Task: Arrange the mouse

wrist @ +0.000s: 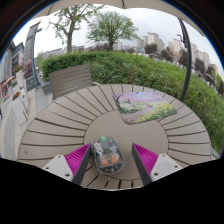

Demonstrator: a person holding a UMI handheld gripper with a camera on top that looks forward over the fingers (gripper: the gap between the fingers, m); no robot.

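Note:
A transparent computer mouse [107, 153], its circuit board visible inside, rests on the round wooden slatted table [60, 125]. It stands between the fingers of my gripper [111, 160], close to the left magenta pad [78, 158], with a gap to the right pad [145, 158]. The gripper is open. A rectangular mouse pad [143, 104] with a colourful picture lies on the table beyond the fingers, to the right.
A wooden bench [70, 77] stands behind the table at the left. A green hedge [150, 68] runs behind the table and round its right side. Trees and buildings lie beyond. The table's rim curves round on both sides.

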